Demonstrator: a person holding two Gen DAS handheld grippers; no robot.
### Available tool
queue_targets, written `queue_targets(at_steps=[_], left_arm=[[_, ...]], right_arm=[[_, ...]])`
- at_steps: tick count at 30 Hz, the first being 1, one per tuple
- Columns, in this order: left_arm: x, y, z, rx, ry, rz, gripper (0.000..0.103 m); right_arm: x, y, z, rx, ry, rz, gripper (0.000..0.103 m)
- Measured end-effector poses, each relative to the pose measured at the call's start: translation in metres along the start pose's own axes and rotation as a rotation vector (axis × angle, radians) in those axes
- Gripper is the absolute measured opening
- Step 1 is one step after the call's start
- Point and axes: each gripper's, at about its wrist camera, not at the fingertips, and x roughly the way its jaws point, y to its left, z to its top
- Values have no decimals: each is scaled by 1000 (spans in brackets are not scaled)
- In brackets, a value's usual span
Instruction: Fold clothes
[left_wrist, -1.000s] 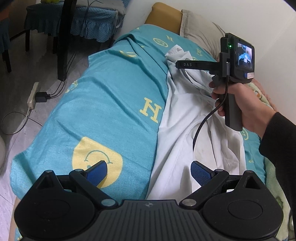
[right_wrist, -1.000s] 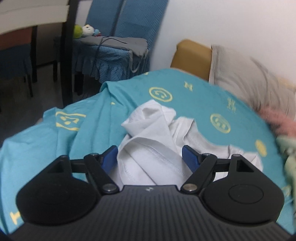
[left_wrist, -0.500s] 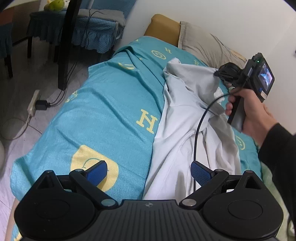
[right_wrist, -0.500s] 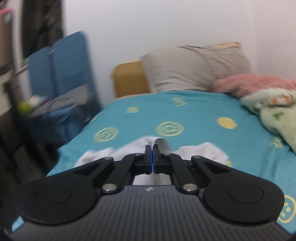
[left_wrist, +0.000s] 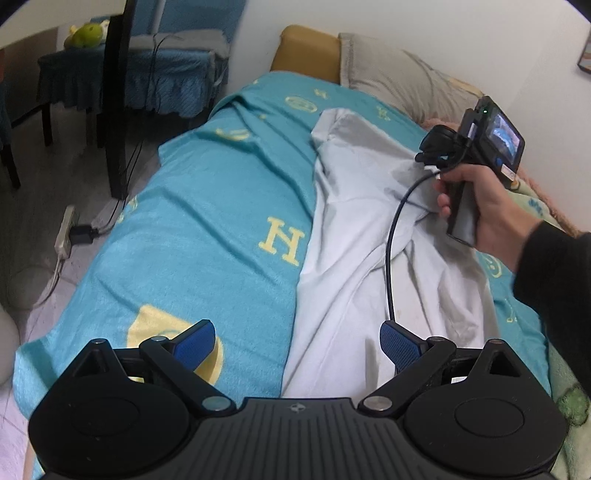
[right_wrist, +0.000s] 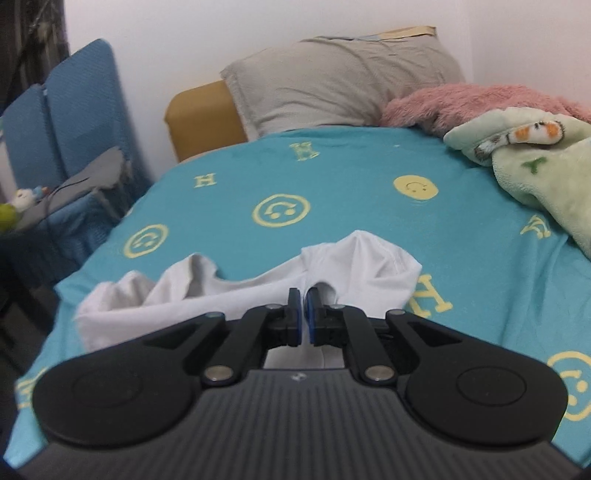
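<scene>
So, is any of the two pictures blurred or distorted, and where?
Left wrist view: strong fisheye bending at the edges, dark corners, the sleeve slightly smeared. Right wrist view: soft overall, the chair at left blurred, the white garment reasonably sharp.

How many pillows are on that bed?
1: a grey pillow at the head of the bed, leaning on the wall. More may hide under the pink and green blankets.

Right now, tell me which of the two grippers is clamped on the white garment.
The right gripper: its blue pads are pinched together on the white garment. The left gripper hangs wide open, holding nothing.
</scene>
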Motion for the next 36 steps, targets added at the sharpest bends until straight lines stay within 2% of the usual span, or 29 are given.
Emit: queue_targets(at_steps=[1,2,4,9,13,14,17,19,22,25,30,33,35,36], left_arm=[[-1,-1,0,8,-4,0,97],[-2,-3,0,15,-9,1,97],[-5,-5,0,31,-17,1,97],[-18,-10,0,76,-27,-28,97],[-35,-14,-1,139,-28,-78,97],[-41,-14,-1,170,-38,-100,98],[-56,-12,-2,165,-37,-155,98],[-61,-9,-3,144,-16,-142,98],[-59,3,-7,83,48,-89,98],[-49,24,-9,-34,131,-58,96],[-31,51,-14,-204,228,-83,89],[-21,55,-22,-236,286,-123,80],[-18,48,-25,-199,323,-153,68],[-19,43,-27,-161,334,-153,56]], right_arm=[[-11,0,1,-5,0,10,39],[-26,0,2,-5,-14,23,70],[-62,-2,2,-3,-60,39,86],[-160,-4,-5,-24,-93,59,84],[-253,-8,-27,-10,-121,79,84],[-275,-9,-35,-11,-111,87,84],[-330,-15,-67,-30,-64,114,84],[-359,-23,-90,-32,-38,129,84],[-385,-39,-123,-1,-5,154,84],[-393,-59,-147,72,41,148,84],[-394,-86,-162,220,67,143,84],[-388,-94,-166,275,86,148,84],[-382,-97,-169,295,121,149,84],[-378,-98,-171,303,141,150,84]])
